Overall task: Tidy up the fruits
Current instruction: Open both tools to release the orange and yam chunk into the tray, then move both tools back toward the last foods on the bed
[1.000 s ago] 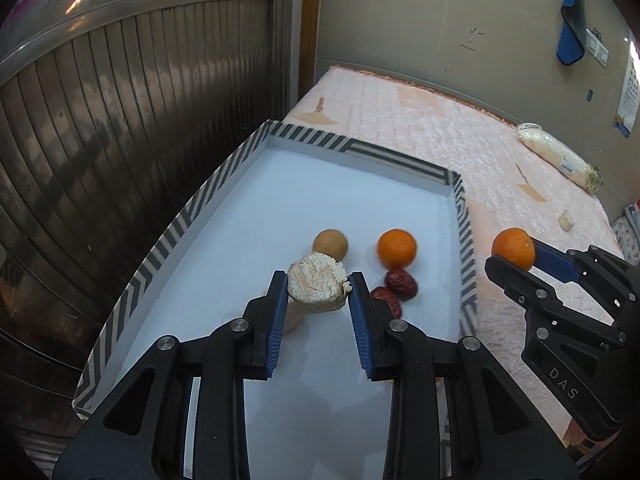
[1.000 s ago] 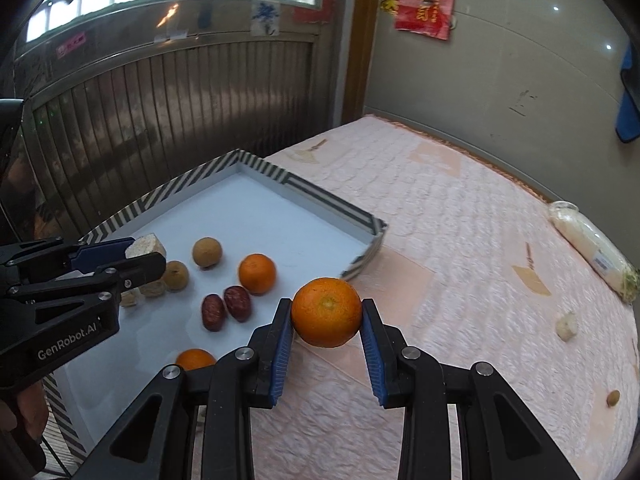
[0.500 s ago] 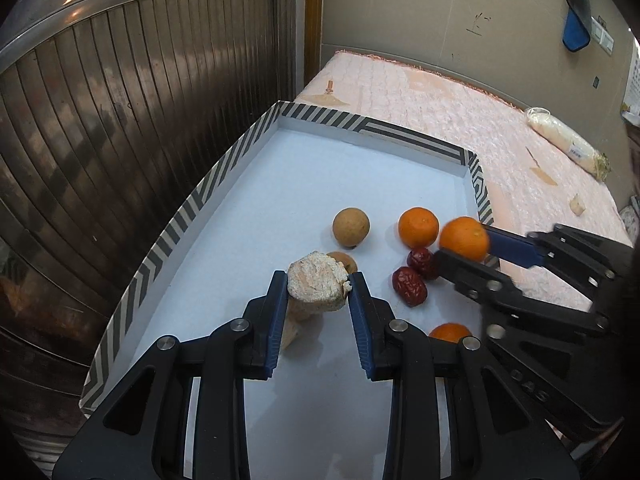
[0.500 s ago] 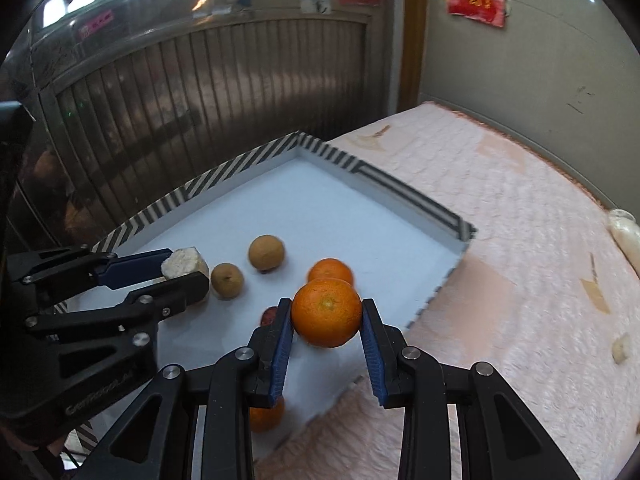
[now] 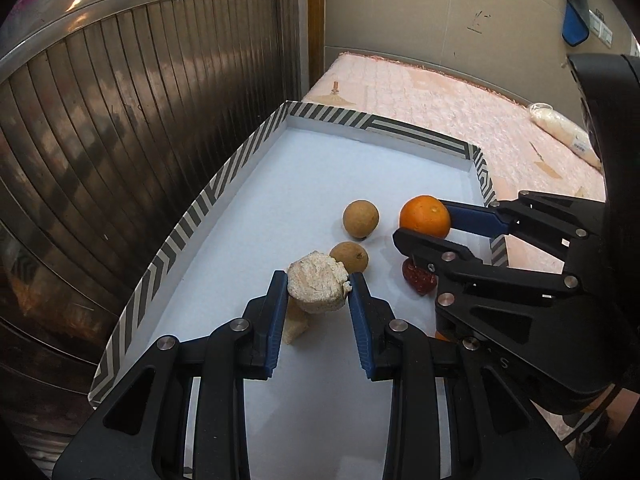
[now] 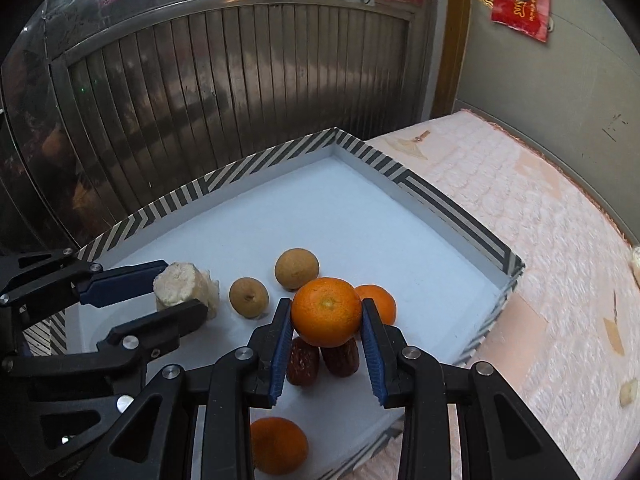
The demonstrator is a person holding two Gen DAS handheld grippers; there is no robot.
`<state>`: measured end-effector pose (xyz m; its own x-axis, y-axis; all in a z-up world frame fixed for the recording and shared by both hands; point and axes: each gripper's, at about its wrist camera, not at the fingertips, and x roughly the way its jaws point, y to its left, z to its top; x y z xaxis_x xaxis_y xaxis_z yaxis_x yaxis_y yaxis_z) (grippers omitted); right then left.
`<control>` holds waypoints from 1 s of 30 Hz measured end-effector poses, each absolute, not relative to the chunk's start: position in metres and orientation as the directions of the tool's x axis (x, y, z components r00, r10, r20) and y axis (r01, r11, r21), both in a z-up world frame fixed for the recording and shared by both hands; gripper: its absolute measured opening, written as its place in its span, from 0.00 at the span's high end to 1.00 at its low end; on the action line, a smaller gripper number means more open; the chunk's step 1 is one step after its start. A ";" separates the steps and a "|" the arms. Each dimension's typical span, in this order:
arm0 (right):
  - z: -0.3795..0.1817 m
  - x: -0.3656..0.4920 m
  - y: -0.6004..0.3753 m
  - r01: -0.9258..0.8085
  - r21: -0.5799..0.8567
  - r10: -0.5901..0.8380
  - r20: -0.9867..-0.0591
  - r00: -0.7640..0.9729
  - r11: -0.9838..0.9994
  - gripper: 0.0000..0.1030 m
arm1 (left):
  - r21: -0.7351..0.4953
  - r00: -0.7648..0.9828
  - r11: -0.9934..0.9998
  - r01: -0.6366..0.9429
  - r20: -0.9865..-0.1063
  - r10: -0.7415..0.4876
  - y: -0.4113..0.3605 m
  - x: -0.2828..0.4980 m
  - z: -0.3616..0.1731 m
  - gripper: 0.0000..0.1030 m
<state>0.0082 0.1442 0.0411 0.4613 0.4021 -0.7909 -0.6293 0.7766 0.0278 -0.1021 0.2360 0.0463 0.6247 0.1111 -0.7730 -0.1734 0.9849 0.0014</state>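
A white tray with a striped rim (image 5: 224,184) (image 6: 452,204) lies on a pink mattress. My left gripper (image 5: 318,286) is shut on a pale rough chunk (image 5: 318,286) (image 6: 176,284) low over the tray's near part. My right gripper (image 6: 326,312) is shut on an orange (image 6: 326,312) (image 5: 425,216) above two red dates (image 6: 340,356). Two brown round fruits (image 5: 360,218) (image 5: 349,256), another pale piece (image 5: 294,326) and two more oranges (image 6: 380,302) (image 6: 278,444) lie in the tray.
A ribbed metal shutter (image 5: 120,140) stands close along the tray's left side. The pink mattress (image 6: 560,280) stretches right, with a white bag (image 5: 560,132) and small scraps (image 6: 628,392) on it. A grey wall closes the back.
My right gripper has carried the orange left from over the mattress to over the tray, above the dates. My left gripper has kept the pale chunk and shifted little.
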 end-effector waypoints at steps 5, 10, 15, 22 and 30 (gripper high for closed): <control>0.041 0.011 0.147 -0.633 0.028 0.409 -0.785 0.466 0.774 0.69 | -0.009 0.619 0.981 -0.194 -0.777 0.115 0.237 -0.102 0.045 0.71; 0.041 0.009 0.145 -0.637 0.032 0.409 -0.791 0.455 0.770 0.66 | -0.003 0.609 0.976 -0.217 -0.782 0.133 0.240 -0.102 0.042 0.70; 0.043 0.006 0.141 -0.628 0.060 0.425 -0.786 0.449 0.776 0.64 | -0.009 0.605 0.975 -0.224 -0.785 0.132 0.243 -0.101 0.043 0.61; 0.048 0.003 0.128 -0.603 0.066 0.418 -0.779 0.467 0.795 0.64 | -0.007 0.617 0.973 -0.229 -0.775 0.139 0.240 -0.102 0.046 0.43; 0.056 -0.004 0.109 -0.577 0.072 0.422 -0.757 0.499 0.814 0.63 | 0.029 0.645 0.974 -0.224 -0.745 0.171 0.228 -0.102 0.057 0.43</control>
<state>-0.0039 0.1087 0.0565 0.4993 0.4216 -0.7569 -0.5770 0.8135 0.0725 -0.1018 0.2281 0.0566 0.6446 0.1706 -0.7453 -0.2240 0.9742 0.0293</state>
